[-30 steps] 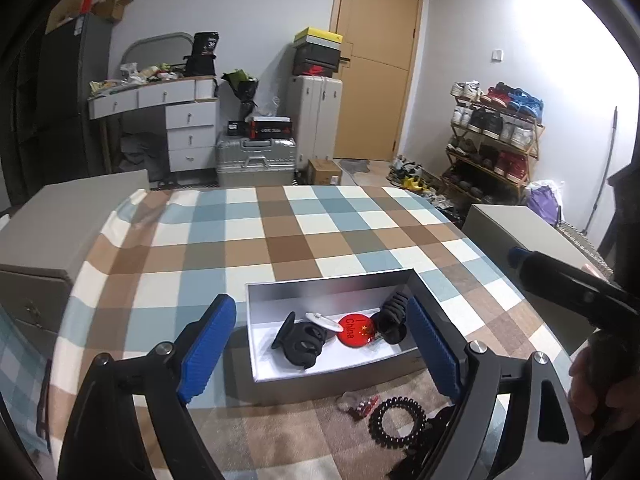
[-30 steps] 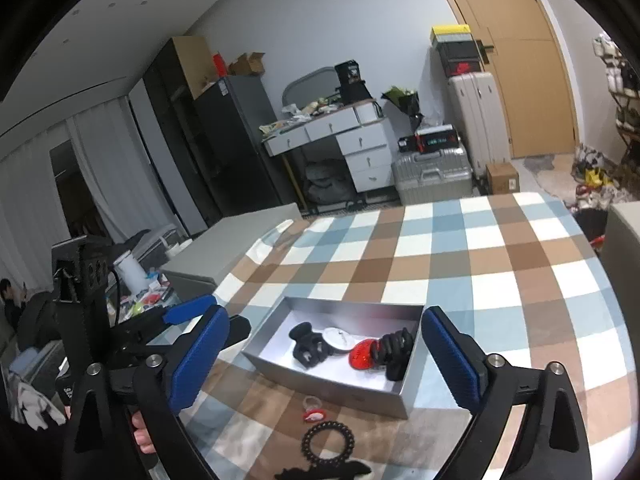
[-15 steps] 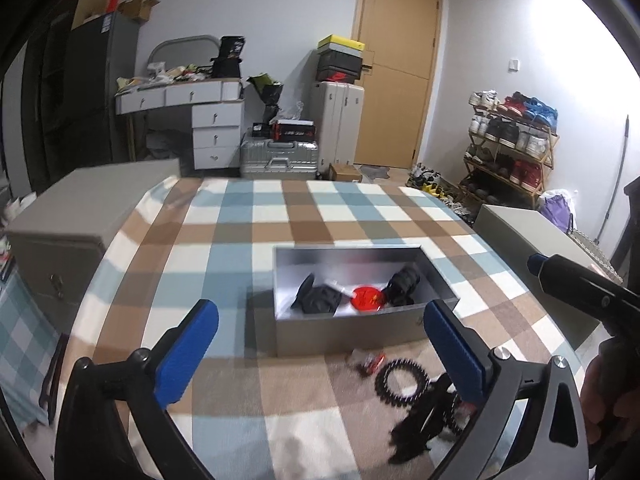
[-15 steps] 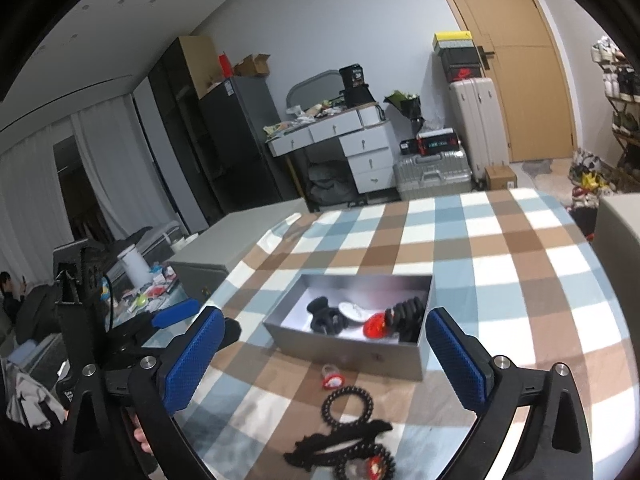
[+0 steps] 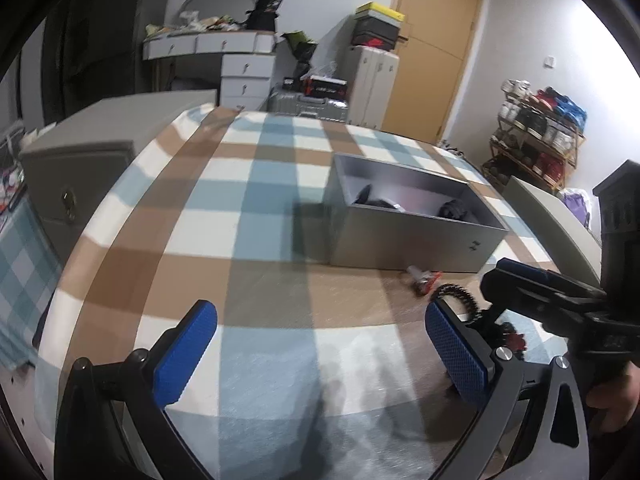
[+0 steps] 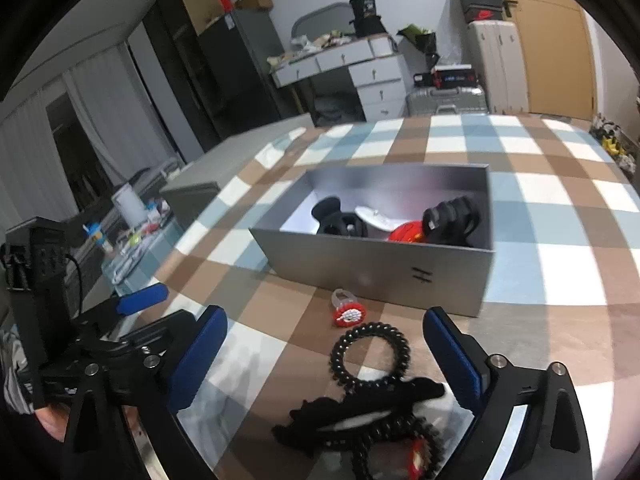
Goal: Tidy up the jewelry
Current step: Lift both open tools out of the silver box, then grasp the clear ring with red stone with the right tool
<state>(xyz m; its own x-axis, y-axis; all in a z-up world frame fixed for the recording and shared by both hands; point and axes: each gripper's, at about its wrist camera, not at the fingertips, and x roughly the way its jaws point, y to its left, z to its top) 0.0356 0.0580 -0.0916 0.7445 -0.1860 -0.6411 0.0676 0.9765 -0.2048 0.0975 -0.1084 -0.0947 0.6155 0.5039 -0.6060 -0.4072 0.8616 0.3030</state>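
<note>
A grey open box [image 6: 384,268] stands on the checked tablecloth and holds a black hair claw [image 6: 338,220], a white piece, a red round badge [image 6: 406,233] and a black coil tie [image 6: 452,214]. In front of it lie a red and clear ring [image 6: 347,312], a black spiral hair tie [image 6: 370,354] and a black clip [image 6: 360,412] on more coil ties. My right gripper [image 6: 324,360] is open, low over the spiral tie and clip. My left gripper [image 5: 320,356] is open and empty over bare cloth, left of the box [image 5: 412,232] and the ring [image 5: 423,278].
The table's [image 5: 160,240] left edge drops to a grey cabinet [image 5: 80,168]. A desk with drawers [image 6: 352,68], suitcases [image 5: 372,80], a door and a shoe rack [image 5: 536,136] stand at the back of the room. The left gripper shows at the lower left of the right wrist view [image 6: 140,312].
Both grippers have pulled back from the box and dropped lower toward the table. The left one has swung left; the right one has come down over the loose hair ties. Both stay open.
</note>
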